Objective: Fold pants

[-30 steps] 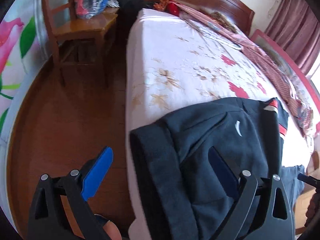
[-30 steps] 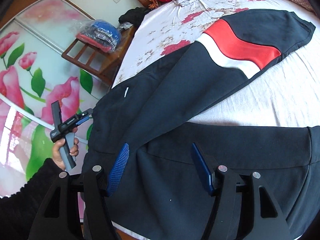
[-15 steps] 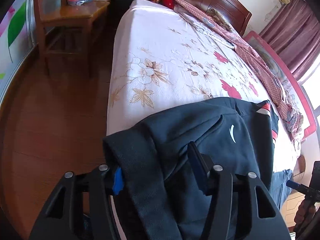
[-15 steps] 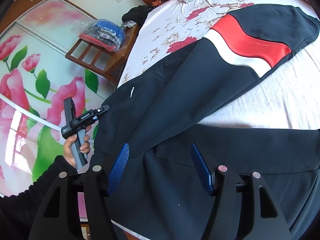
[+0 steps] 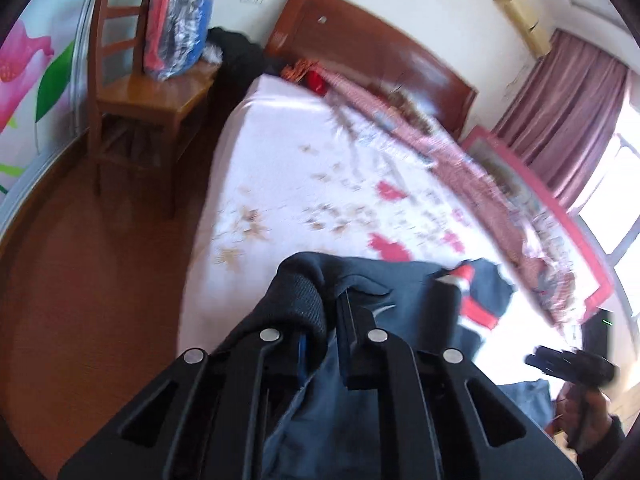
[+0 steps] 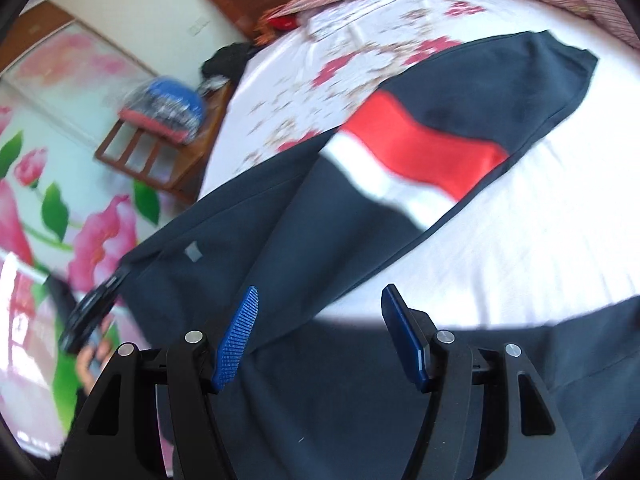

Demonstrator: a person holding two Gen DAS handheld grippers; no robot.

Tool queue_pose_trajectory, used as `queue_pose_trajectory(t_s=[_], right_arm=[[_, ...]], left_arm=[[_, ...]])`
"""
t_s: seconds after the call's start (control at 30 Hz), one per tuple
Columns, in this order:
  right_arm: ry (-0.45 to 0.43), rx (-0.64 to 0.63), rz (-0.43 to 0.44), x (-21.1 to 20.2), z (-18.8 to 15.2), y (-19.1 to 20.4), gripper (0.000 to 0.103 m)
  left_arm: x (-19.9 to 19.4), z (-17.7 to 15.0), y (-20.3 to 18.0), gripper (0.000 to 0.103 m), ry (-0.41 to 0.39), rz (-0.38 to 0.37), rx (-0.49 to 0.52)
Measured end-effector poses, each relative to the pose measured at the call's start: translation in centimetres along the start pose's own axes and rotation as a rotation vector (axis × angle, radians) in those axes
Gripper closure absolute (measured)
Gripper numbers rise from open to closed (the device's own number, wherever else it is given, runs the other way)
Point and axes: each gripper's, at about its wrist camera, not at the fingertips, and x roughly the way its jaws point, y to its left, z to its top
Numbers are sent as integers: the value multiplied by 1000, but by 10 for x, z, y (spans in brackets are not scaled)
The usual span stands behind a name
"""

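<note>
Dark navy pants (image 5: 404,280) with a red and white band on one leg (image 6: 424,148) lie spread across the bed. My left gripper (image 5: 330,320) is shut on the ribbed waistband corner (image 5: 300,300), which bunches up over its fingers and is lifted off the mattress edge. My right gripper (image 6: 320,296) hovers over the crotch area where the two legs part. Its jaws are opening, with dark cloth under them and no pad pressing on it. Each gripper shows in the other's view, held by a hand: the right gripper (image 5: 572,364) low right and the left gripper (image 6: 92,316) at far left.
The bed (image 5: 288,152) has a white floral sheet, a wooden headboard (image 5: 372,48) and a red striped cloth (image 5: 460,160) along its far side. A wooden chair (image 5: 144,96) with a plastic bag of clothes stands on the wood floor (image 5: 100,280) beside it. Flower-printed wardrobe doors (image 6: 48,168) are at left.
The left gripper has closed on the waistband and lifted it up and toward the bed. The right gripper's fingers have spread a little wider and it has shifted over the pants.
</note>
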Motion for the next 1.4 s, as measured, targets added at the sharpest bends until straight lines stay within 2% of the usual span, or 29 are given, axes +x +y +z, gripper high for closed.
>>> queue_pose_trajectory(t_s=[0.07,0.13,0.27,0.33,0.37,0.43,0.53,0.6,0.7,0.73,0.77,0.8,0.83,0.9,0.97,1.13,1.23,1.33,1.4], right_arm=[[4,30,-57,4,29,-9,26],[-7,81,-93,12,60,-19,26],[17,236,-149,40,114,-43,26],[-6,295,-213,50,134,-51,26],[18,291,-254,60,143,-52,24],[1,356,-361,65,150,-64,23],[17,465,-409,79,161,-83,23],[1,492,-361,86,168,-91,23],[-26,482,-353,93,181,-98,23],[-21,470,-353,97,183,-100,27],[-14,460,-336,99,185,-103,41],[6,440,-305,103,186,-104,80],[-2,433,-295,101,186,-104,97],[-56,408,-241,87,184,-99,97],[-99,344,-231,69,182,-89,97],[-226,285,-83,1,157,-81,97],[-280,253,-23,-43,122,-84,97],[-308,244,19,-74,80,-93,97],[-308,255,30,-88,45,-103,97]], left_arm=[[-20,-5,-12,92,-21,-22,17],[-41,-12,-21,92,-33,-64,27],[-72,-27,-32,92,-46,-98,23],[-83,-37,-36,92,-42,-106,23],[-86,-41,-36,92,-37,-110,19],[-91,-47,-39,92,-31,-97,31],[-93,-52,-41,91,-22,-98,34],[-93,-54,-42,91,-19,-98,43],[-94,-55,-43,91,-8,-83,64],[-93,-53,-41,91,-6,-78,72],[-93,-53,-41,90,-4,-71,82],[-93,-52,-41,90,-4,-59,93],[-92,-50,-40,90,-4,-45,100],[-88,-46,-34,89,-12,-16,106],[-82,-41,-25,88,-23,31,114],[-73,-28,2,88,-66,98,82],[-72,-32,7,86,-81,120,84],[-73,-46,12,84,-60,118,78],[-75,-58,17,78,-35,135,78]])
